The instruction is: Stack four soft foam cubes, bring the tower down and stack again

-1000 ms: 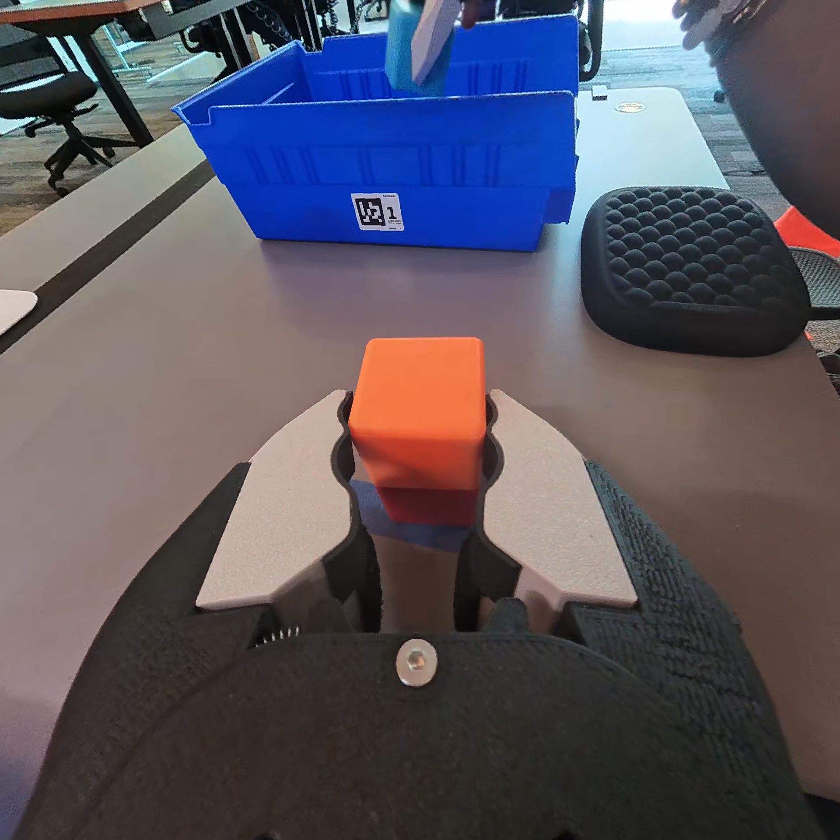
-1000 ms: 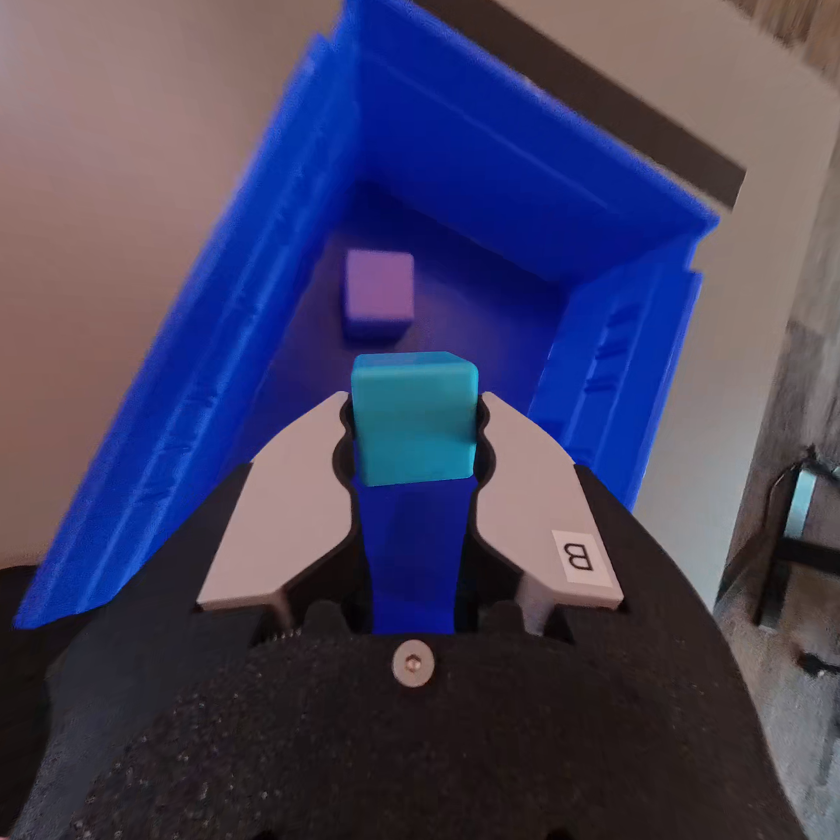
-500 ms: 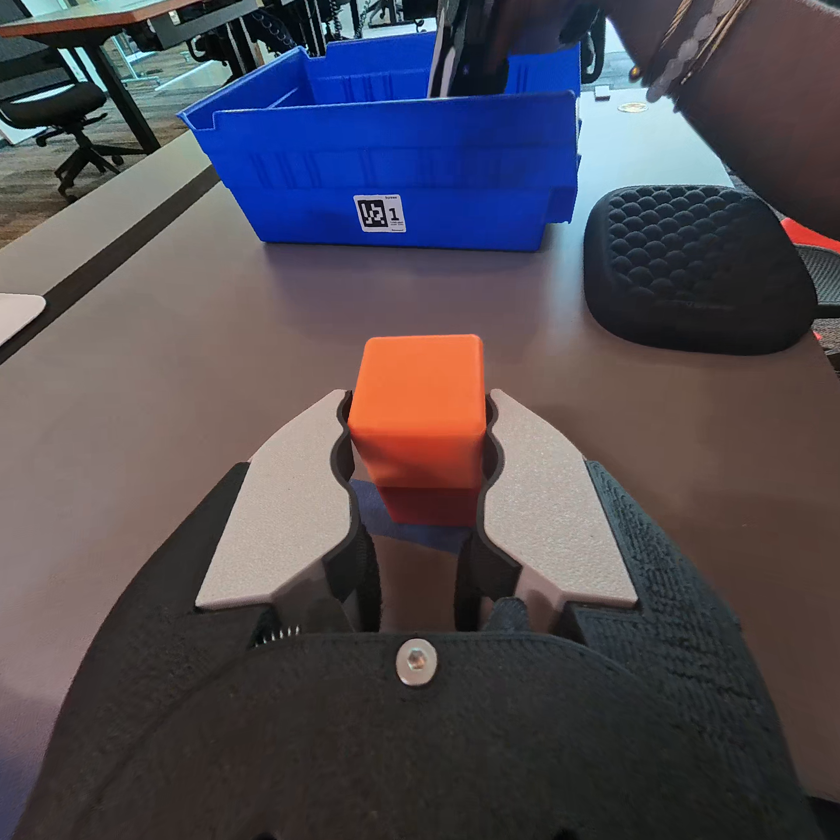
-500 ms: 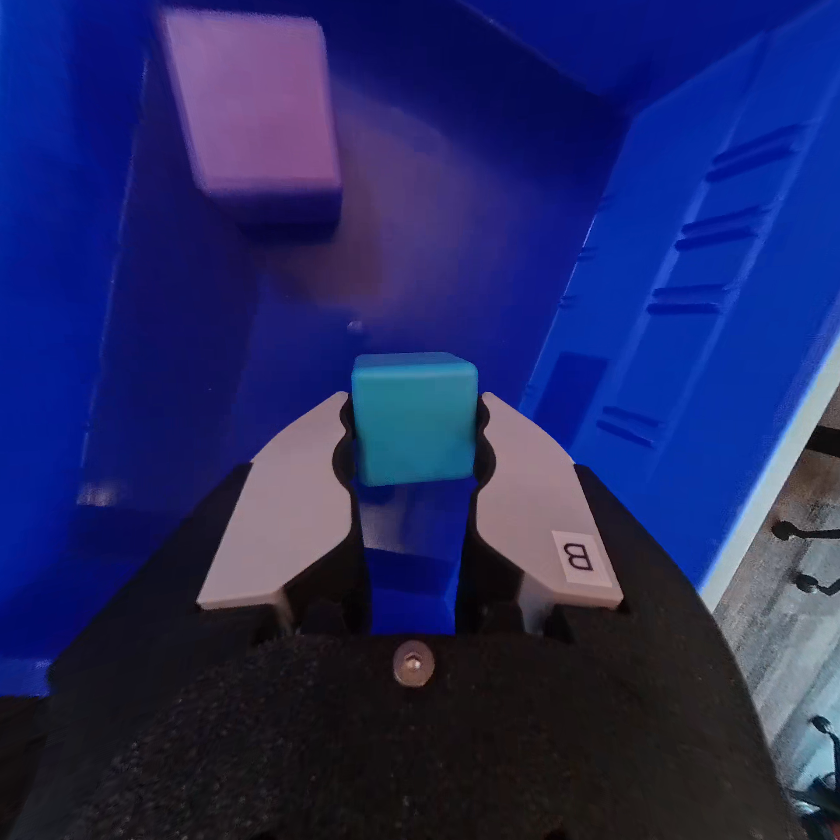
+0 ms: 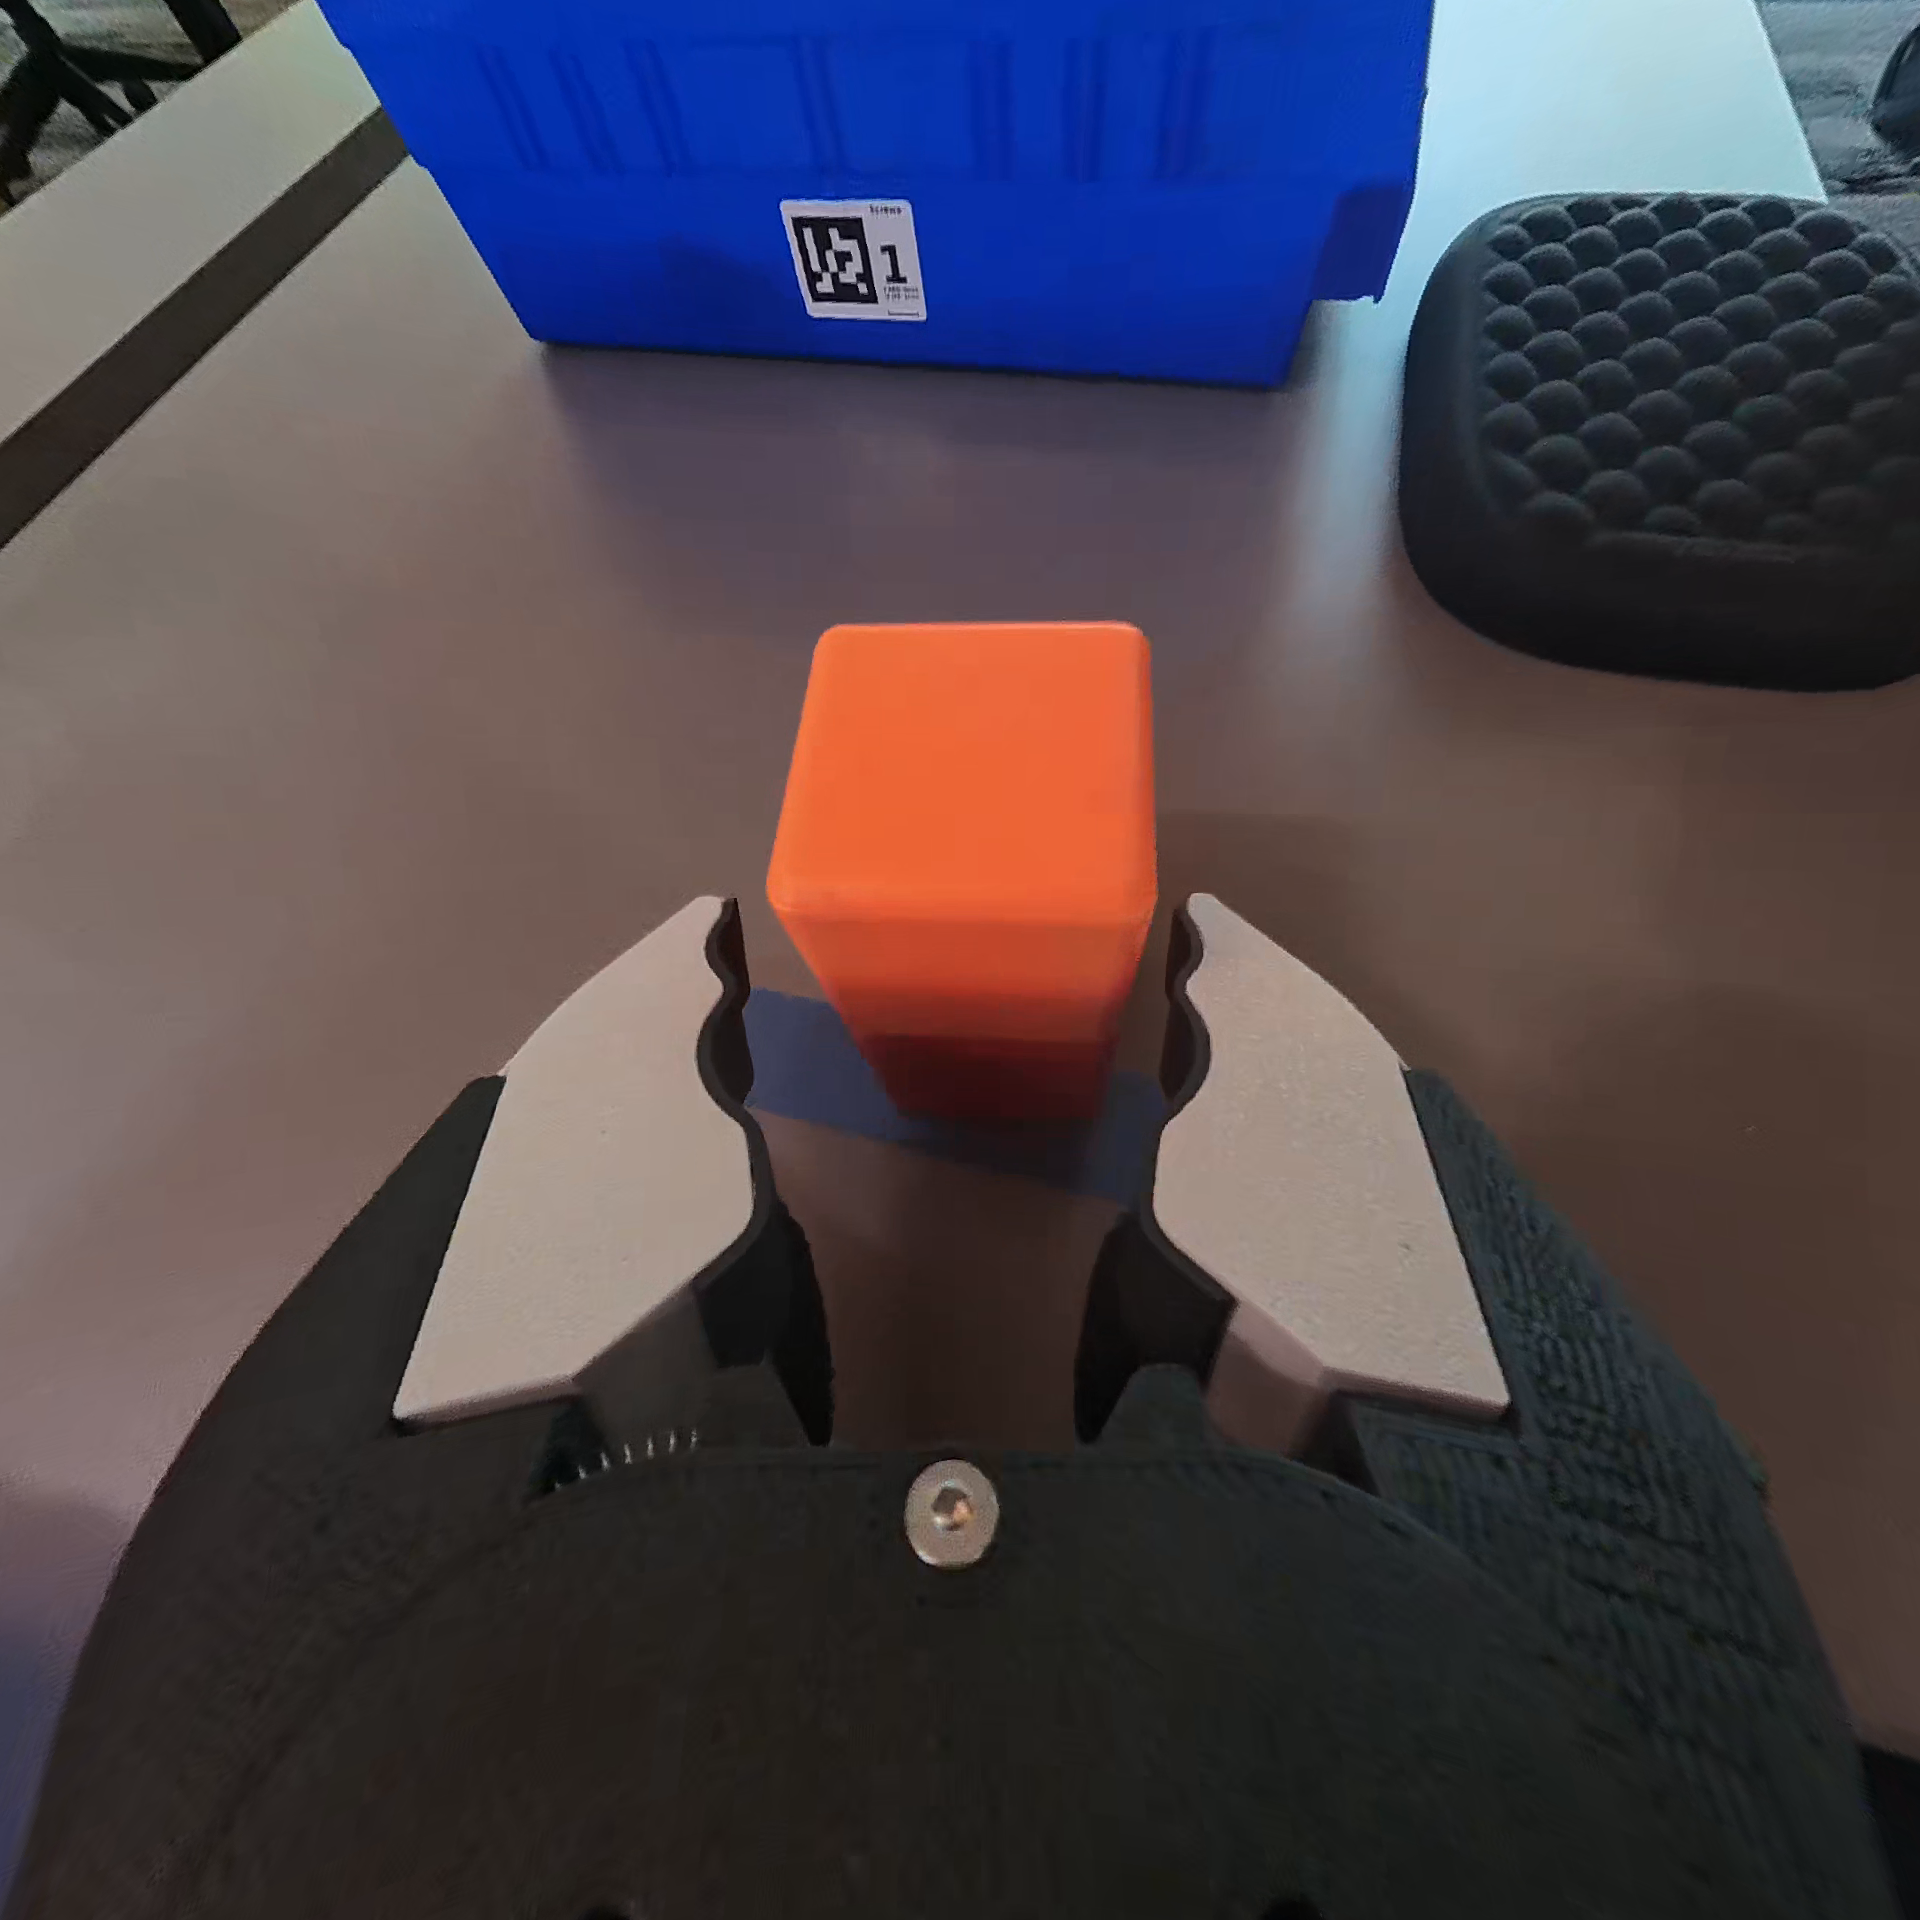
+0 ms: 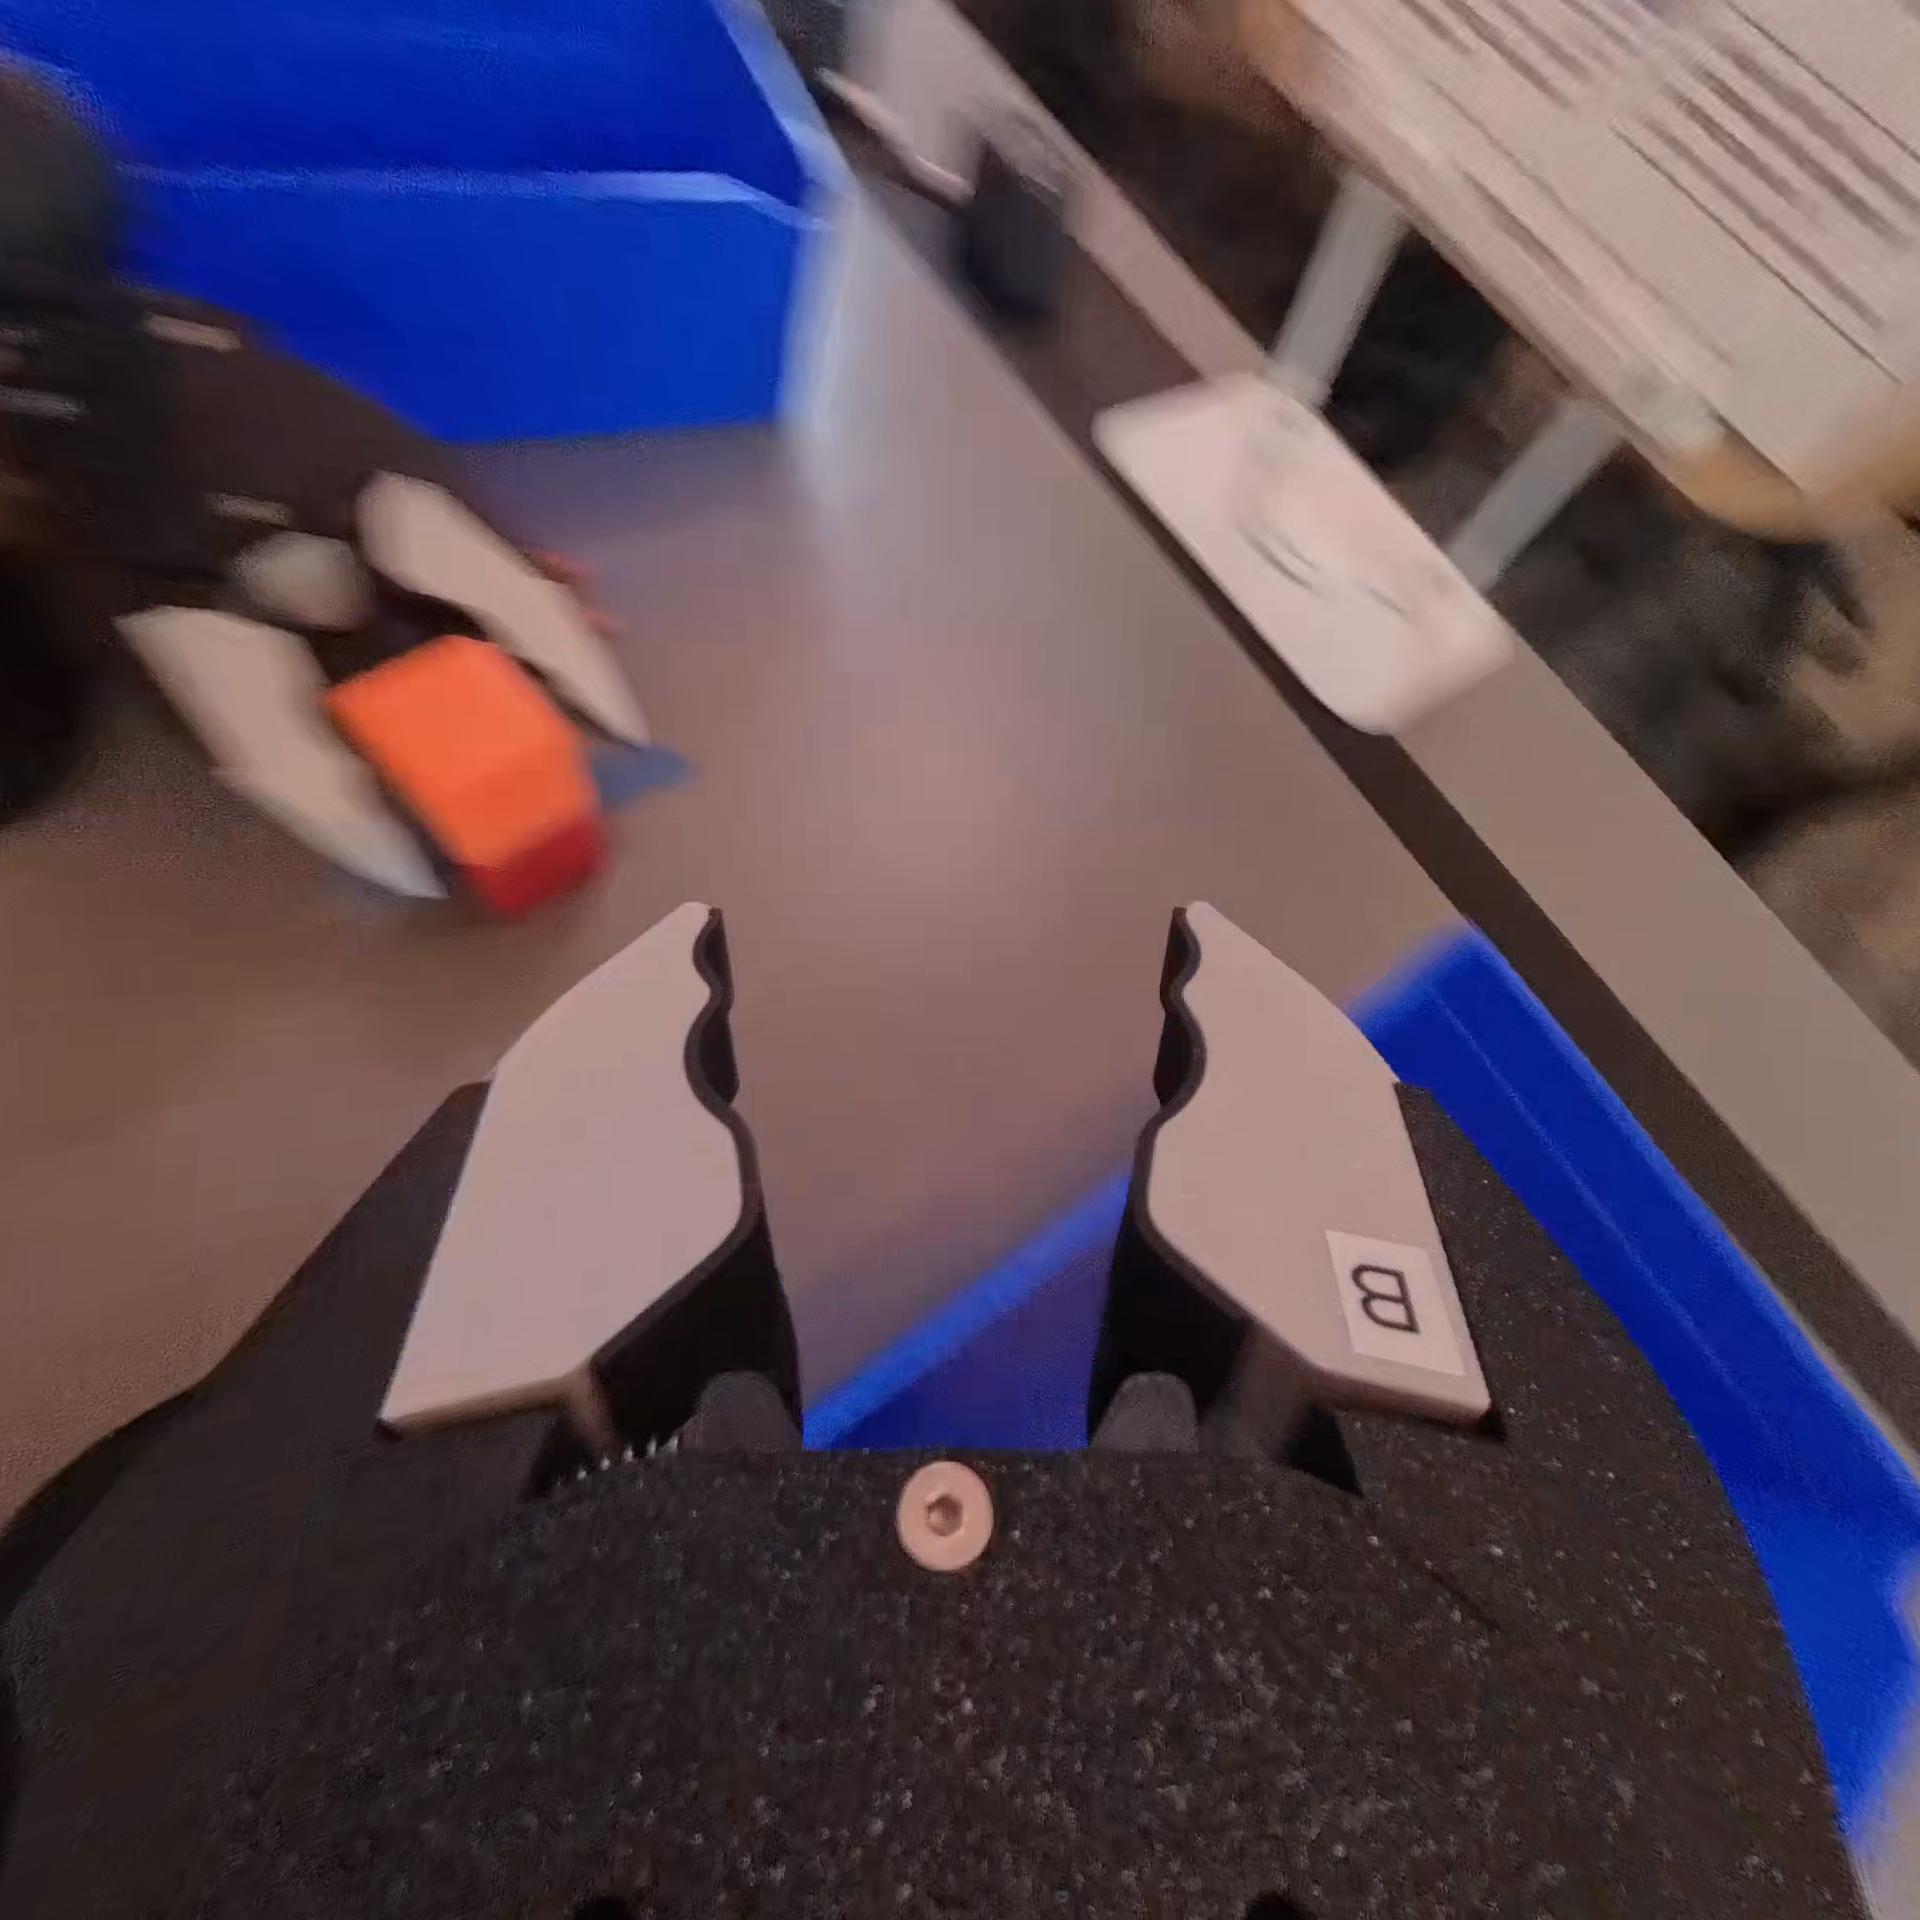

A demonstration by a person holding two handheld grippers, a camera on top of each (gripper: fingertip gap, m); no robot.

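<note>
Grey-brown desk (image 5: 416, 623) across the left wrist view, dark strip along its far left edge. On it, centre frame, an orange foam cube (image 5: 966, 790) stacked squarely on a red foam cube (image 5: 987, 1075), the pair standing on a patch of blue tape (image 5: 821, 1060). Left gripper (image 5: 956, 925) spread wide, grey fingers (image 5: 613, 1132) either side of the stack and clear of it, a gap visible at each tip, nothing held. Beyond the stack, a blue plastic bin (image 5: 935, 125) with a white square-code sticker (image 5: 854, 260) on its near wall. Right of the bin, and well apart from the stack, a black honeycomb-textured cushion (image 5: 1683, 416).

Same desk (image 6: 935, 675) in the right wrist view, heavily smeared by motion blur. Right gripper (image 6: 945, 925) likewise released, fingers (image 6: 603, 1164) apart with only bare desk between them, a small lettered sticker (image 6: 1387, 1299) on the right-hand finger. Upper left of that gripper, the orange cube (image 6: 457, 748) on the red cube (image 6: 535, 868), flanked by the left gripper (image 6: 509, 800). Behind the stack, the blue bin (image 6: 468, 260); another blue plastic edge (image 6: 1621, 1164) at lower right, too blurred to tell whether it belongs to the same bin. Near the far desk edge, a white flat object (image 6: 1309, 561), indistinct.
</note>
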